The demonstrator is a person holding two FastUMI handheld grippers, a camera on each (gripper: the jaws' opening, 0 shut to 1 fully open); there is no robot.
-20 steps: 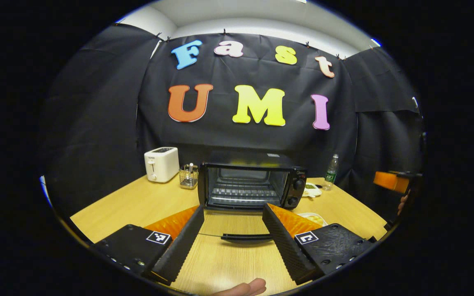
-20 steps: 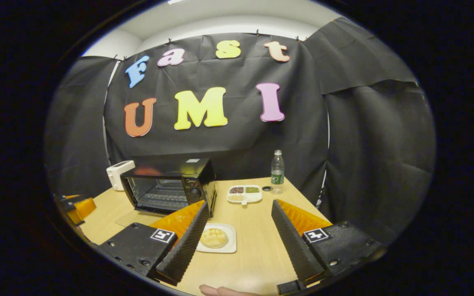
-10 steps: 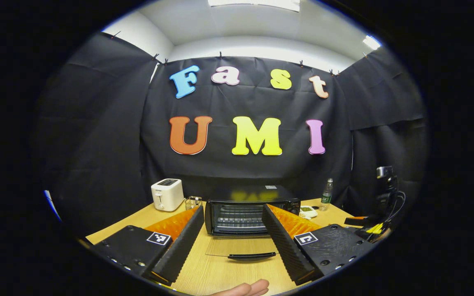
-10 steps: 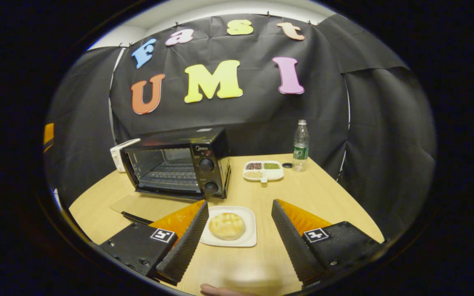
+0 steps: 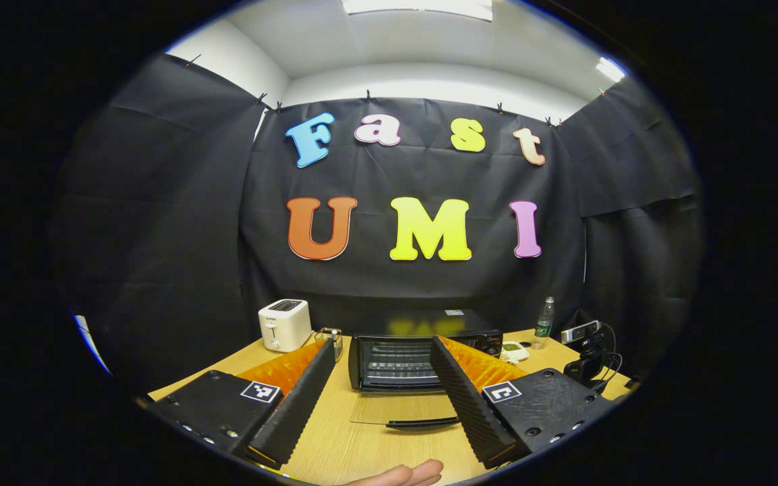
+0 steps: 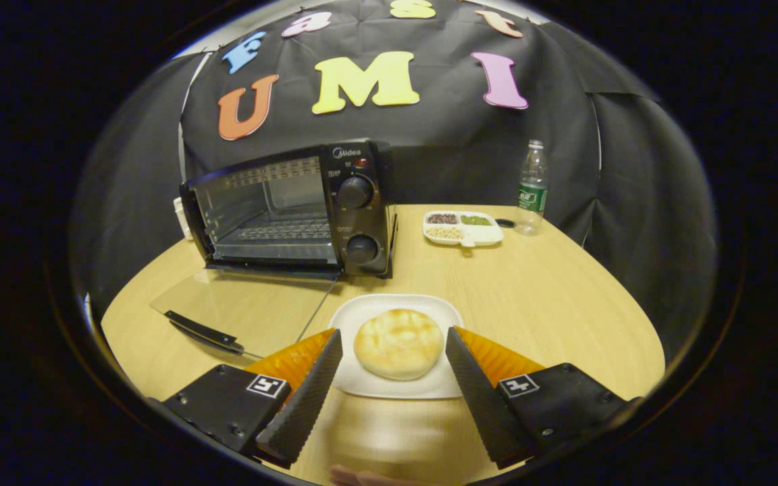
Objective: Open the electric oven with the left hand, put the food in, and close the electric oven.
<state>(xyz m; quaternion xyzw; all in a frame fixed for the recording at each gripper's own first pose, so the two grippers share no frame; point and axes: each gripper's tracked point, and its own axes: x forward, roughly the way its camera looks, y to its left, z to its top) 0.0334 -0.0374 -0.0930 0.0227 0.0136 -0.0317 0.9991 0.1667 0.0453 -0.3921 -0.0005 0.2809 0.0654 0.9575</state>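
Observation:
The black electric oven [image 6: 294, 209] stands with its glass door [image 6: 240, 314] folded flat on the wooden table, rack showing inside. A round bread bun [image 6: 398, 343] lies on a white plate [image 6: 362, 385] in front of the oven's knobs. My right gripper [image 6: 392, 388] is open, its fingers reaching either side of the plate and bun without pressing on them. In the left gripper view the oven [image 5: 406, 354] sits farther off with its door handle [image 5: 423, 423] toward me; my left gripper [image 5: 382, 398] is open and empty, drawn back from it.
A white toaster [image 5: 285, 325] and a wire basket [image 5: 331, 335] stand left of the oven. A divided snack dish [image 6: 463, 228] and a water bottle [image 6: 531, 187] stand at the back right. The other gripper's camera and cables [image 5: 588, 351] show at the right in the left gripper view.
My right gripper has dropped and moved forward until its fingers flank the plate with the bun. My left gripper has pulled back and up from the open oven door.

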